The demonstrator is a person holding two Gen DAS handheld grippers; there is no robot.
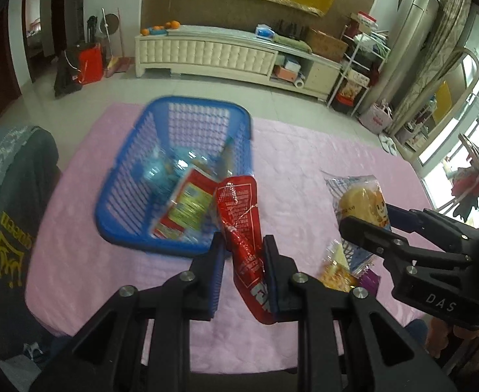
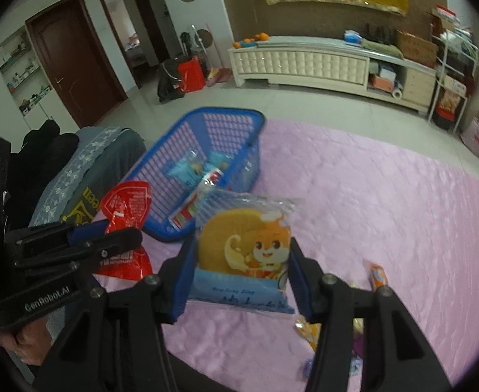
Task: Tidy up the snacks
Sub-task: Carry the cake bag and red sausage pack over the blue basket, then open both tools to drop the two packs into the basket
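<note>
My left gripper is shut on a red snack packet, held above the pink cloth just in front of the blue basket. My right gripper is shut on a clear-wrapped round cake with a cartoon squirrel, lifted off the table. Each gripper shows in the other's view: the right gripper holds the wrapped cake, and the left gripper holds the red packet. The basket holds several packets, red-yellow and light blue.
The pink tablecloth covers the table. An orange stick packet and yellow and purple wrappers lie near its front right. A grey garment over a chair sits at the left. A white cabinet stands across the floor.
</note>
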